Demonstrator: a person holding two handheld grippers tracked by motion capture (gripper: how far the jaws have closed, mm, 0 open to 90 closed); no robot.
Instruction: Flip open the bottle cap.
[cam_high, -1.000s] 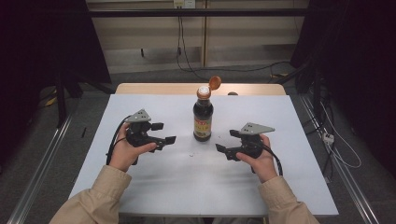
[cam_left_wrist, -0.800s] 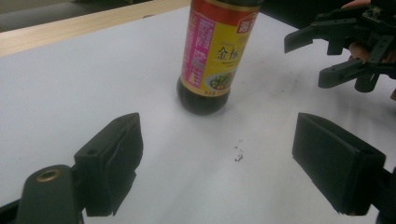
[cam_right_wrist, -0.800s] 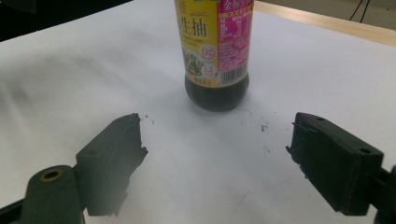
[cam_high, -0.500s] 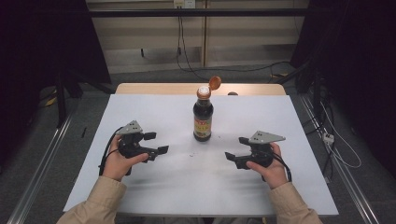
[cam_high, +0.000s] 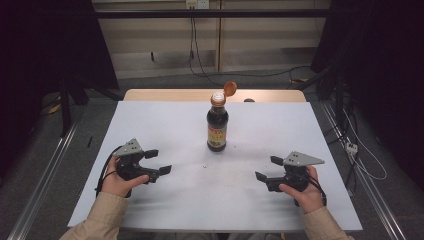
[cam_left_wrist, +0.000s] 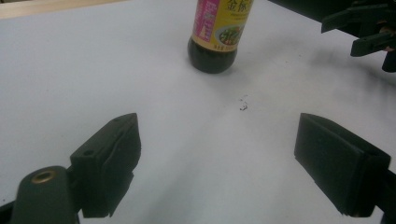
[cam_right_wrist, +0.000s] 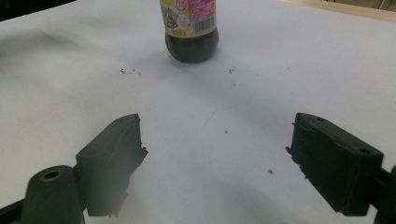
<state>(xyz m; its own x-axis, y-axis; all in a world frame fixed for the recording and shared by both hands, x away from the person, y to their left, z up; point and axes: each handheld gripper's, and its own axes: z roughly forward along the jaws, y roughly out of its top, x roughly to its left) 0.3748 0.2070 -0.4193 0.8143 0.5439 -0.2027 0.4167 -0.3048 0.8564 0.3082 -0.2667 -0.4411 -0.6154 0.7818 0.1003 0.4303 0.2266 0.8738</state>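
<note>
Two hand-held grippers, left (cam_high: 156, 161) and right (cam_high: 267, 168), sit spread and empty at 8 and 4 o'clock of the dark glass sauce bottle (cam_high: 217, 124), upright mid-worktop (cam_high: 165, 120) with its orange flip cap open; approach level, bracing the body before pressing the cap.

This looks like a lab or test room set up for recording, not a home. A plain table (cam_high: 150, 95) with a white sheet (cam_high: 150, 130) over it stands on a grey floor (cam_high: 50, 145), boxed in by dark curtains (cam_high: 45, 45) on both sides. Metal rails (cam_high: 42, 185) run along the floor beside the table. Loose cables (cam_high: 200, 55) hang down the pale back wall (cam_high: 150, 45) from a socket (cam_high: 196, 4) and trail across the floor, with a plug strip (cam_high: 351, 148) at the right.
</note>
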